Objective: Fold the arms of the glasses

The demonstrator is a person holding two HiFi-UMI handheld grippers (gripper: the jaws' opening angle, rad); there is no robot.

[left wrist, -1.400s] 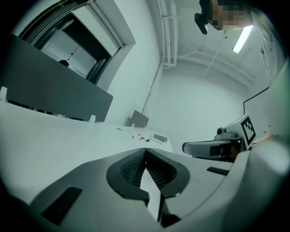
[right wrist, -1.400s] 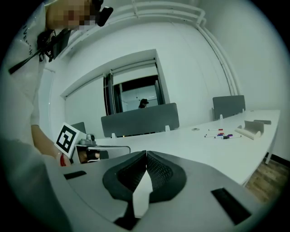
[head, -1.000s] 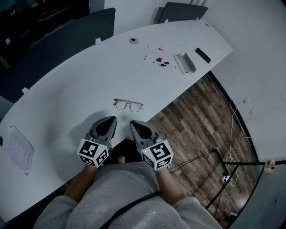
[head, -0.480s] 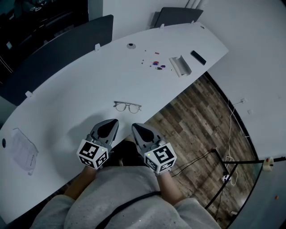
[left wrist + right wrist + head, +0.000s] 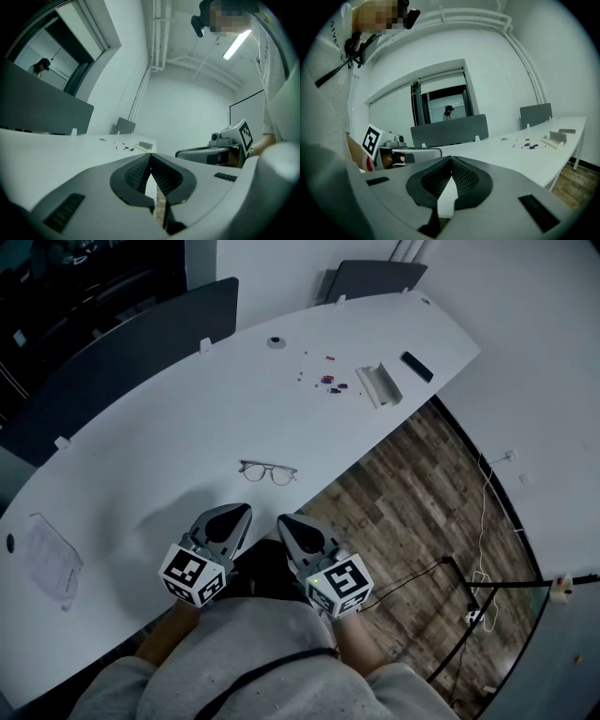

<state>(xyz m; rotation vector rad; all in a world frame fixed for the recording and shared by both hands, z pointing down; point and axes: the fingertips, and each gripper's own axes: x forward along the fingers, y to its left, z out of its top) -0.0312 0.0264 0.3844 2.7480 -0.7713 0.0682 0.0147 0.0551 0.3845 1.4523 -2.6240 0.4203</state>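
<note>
A pair of thin-framed glasses point(image 5: 269, 472) lies on the white table point(image 5: 169, 427), close to its near edge, arms spread open. My left gripper point(image 5: 242, 511) hovers just short of that edge, below and a little left of the glasses, shut and holding nothing. Beside it my right gripper point(image 5: 284, 521) is likewise shut and empty, its tips meeting in the right gripper view point(image 5: 451, 159). In the left gripper view the closed jaws point(image 5: 150, 154) fill the lower frame; the glasses are hidden from both gripper views.
At the table's far right lie a white tray-like holder point(image 5: 380, 383), a dark flat device point(image 5: 416, 366) and several small coloured pieces point(image 5: 328, 382). A crumpled sheet point(image 5: 47, 560) lies at the left. Dark partitions point(image 5: 122, 343) border the far side. Wooden floor point(image 5: 412, 512) and cables point(image 5: 469, 577) are at right.
Both grippers have drawn slightly back toward the person and risen, side by side. The glasses have not moved on the table.
</note>
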